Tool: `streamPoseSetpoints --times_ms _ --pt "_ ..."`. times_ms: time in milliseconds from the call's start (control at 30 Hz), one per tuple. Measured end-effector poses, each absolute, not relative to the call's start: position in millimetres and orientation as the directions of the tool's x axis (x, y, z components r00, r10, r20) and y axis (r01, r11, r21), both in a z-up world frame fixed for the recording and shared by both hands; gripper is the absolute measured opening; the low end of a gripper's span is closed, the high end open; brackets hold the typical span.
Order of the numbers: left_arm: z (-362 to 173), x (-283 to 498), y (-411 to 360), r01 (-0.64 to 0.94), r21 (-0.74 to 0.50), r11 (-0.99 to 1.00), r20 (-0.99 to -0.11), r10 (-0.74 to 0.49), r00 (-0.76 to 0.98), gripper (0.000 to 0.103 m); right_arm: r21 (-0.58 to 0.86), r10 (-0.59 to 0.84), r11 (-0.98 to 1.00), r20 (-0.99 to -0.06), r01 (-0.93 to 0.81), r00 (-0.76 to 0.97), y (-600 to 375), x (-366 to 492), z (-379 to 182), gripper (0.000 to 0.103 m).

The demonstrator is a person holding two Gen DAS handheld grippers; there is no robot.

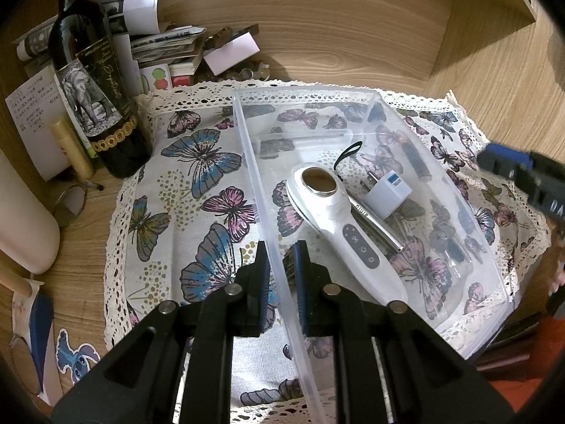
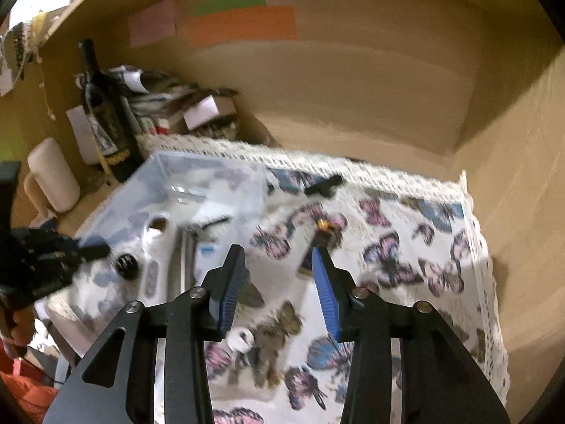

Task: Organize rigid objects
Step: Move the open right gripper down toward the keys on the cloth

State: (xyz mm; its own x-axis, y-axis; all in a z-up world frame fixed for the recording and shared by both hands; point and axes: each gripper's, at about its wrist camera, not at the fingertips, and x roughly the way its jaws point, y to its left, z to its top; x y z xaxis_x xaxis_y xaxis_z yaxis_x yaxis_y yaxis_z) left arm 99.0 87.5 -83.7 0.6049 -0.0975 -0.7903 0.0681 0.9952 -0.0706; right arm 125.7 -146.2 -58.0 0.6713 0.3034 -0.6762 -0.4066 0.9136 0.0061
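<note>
Two views, left wrist first:
Left gripper: clenched on the near wall of the clear plastic bin, one pad on each side of it.
Bin contents: white handheld device at centre, lens end toward 11 o'clock; metal bar touching its 3 o'clock side; white plug adapter just beyond the bar; dark cylinder at 1 o'clock.
Butterfly cloth: under the bin.
Wine bottle: upright at 10 o'clock, off the cloth.
Right wrist view, blurred:
Right gripper: released, nothing between the blue pads.
Bin: at 10 o'clock.
Dark item with orange tip: on the cloth at 12 o'clock, outside the bin.
Keys: on the cloth below the pads.
</note>
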Motion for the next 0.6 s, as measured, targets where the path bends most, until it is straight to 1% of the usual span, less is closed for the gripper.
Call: streamPoseSetpoints --times_ms 400,433,467,600 --pt "-84 99 87 0.068 -0.069 0.995 -0.791 -0.096 0.605 0.013 0.025 0.256 0.917 -0.802 -0.397 0.540 -157 123 -121 0.038" --pt "-84 99 87 0.067 -0.069 0.995 -0.791 -0.096 0.605 0.013 0.027 0.259 0.918 -0.797 -0.396 0.546 -158 123 -122 0.039" --pt "-84 99 87 0.067 -0.068 0.995 -0.791 -0.095 0.605 0.013 0.026 0.257 0.919 -0.795 -0.393 0.550 -159 123 -121 0.043" --pt "-84 99 87 0.067 -0.069 0.995 -0.791 -0.096 0.605 0.013 0.070 0.283 0.921 -0.798 -0.384 0.532 -163 126 -118 0.044"
